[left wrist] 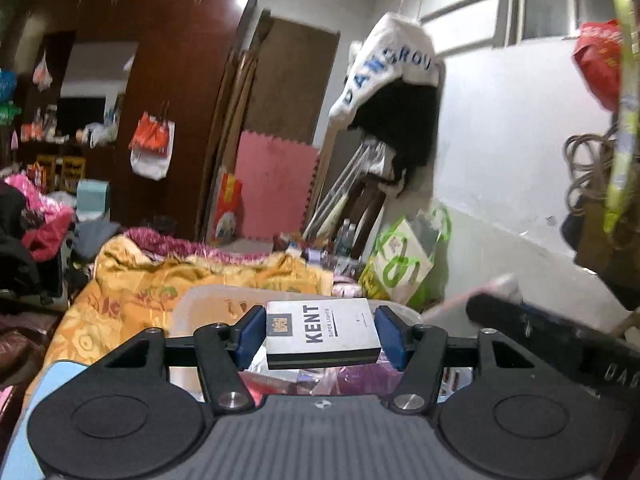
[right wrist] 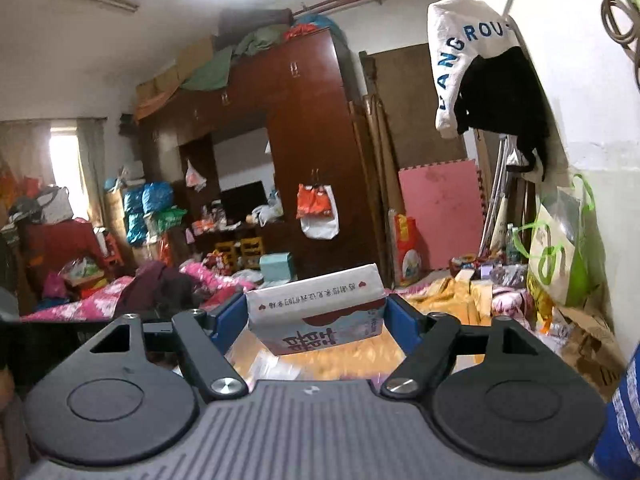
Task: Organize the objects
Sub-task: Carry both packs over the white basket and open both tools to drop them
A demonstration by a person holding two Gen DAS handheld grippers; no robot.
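My left gripper (left wrist: 322, 338) has a white KENT cigarette pack (left wrist: 323, 334) lying flat between its blue pads (left wrist: 248, 338); the jaws stand about half open, and both pads look to be against the pack's short ends, so I read it as held and clear of the clutter below. Held flat, probably so it can drop in label up. Just beyond and below it sits a clear plastic bin (left wrist: 208, 308) on the orange floral bedspread (left wrist: 132, 288), likely where the loose things go. A black tool (left wrist: 532, 326), likely my other gripper, shows at the right edge, blurred.

My right gripper (right wrist: 316, 320) has a white and blue paper packet (right wrist: 316, 306) with red printing, upright but upside down to the camera, clamped across its width between fairly wide jaws. It is lifted above the bedspread (right wrist: 440, 292).

Both things are in the air and not yet placed. My guess for the next move: lower each into the bin, one at a time so the grippers do not knock together.
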